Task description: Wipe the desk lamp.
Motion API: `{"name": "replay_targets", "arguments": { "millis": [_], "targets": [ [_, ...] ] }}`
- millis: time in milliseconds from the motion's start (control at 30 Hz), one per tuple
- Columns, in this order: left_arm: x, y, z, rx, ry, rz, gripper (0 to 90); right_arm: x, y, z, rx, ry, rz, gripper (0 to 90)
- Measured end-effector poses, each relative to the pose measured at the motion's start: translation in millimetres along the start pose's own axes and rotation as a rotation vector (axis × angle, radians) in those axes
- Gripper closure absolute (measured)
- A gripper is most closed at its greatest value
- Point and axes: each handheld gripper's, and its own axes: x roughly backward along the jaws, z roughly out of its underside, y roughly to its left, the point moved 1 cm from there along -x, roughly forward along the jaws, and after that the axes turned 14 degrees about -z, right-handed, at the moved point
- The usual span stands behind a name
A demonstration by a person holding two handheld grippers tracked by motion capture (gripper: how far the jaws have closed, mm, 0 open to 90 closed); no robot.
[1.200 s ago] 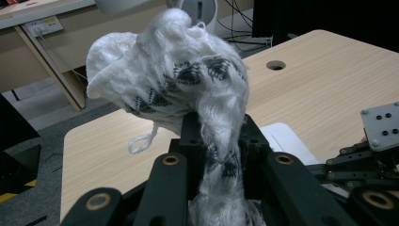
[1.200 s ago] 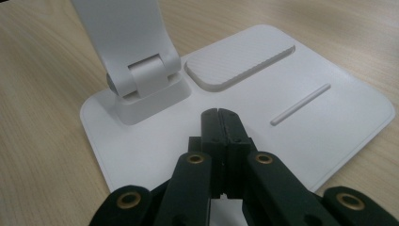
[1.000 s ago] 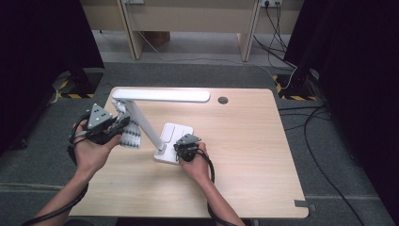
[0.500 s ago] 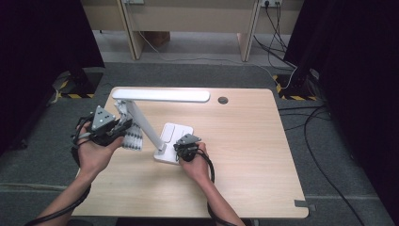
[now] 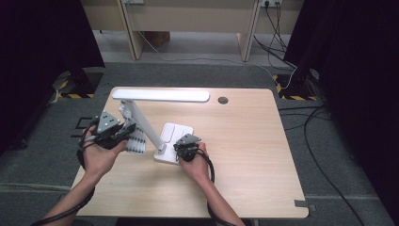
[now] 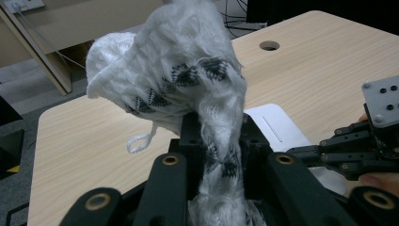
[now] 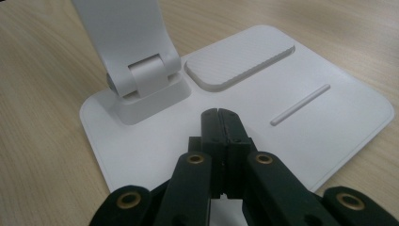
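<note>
So there's a wooden bench (image 5: 244,141) with a white desk lamp (image 5: 160,95) on it, base (image 7: 301,94) near the middle. Left gripper (image 5: 123,132) is up beside the lamp's arm, fingers clenched on a white knit cloth (image 6: 188,75) with black marks. Right gripper (image 7: 220,117) has its fingers pressed together with nothing between them, tips resting on the lamp base.

High view overhead facing forward; gripper views close, sharing lamp base (image 7: 291,94)
</note>
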Motion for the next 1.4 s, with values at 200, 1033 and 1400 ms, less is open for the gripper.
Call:
{"name": "replay_targets", "arguments": {
  "millis": [200, 1033, 1400],
  "targets": [
    [-4.5, -2.3, 5.6, -0.008, 0.006, 0.013, 75.4, 0.1, 0.1, 0.0, 0.000, 0.001, 0.001, 90.0],
    [-21.6, -10.8, 25.2, -0.038, 0.055, 0.071, 74.9, 0.0, -0.2, 0.0, 0.000, -0.001, 0.000, 90.0],
    [-30.5, -15.2, 34.0, -0.053, 0.068, 0.089, 74.8, 0.1, -0.2, 0.0, -0.001, 0.001, -0.001, 90.0]
  ]
}}
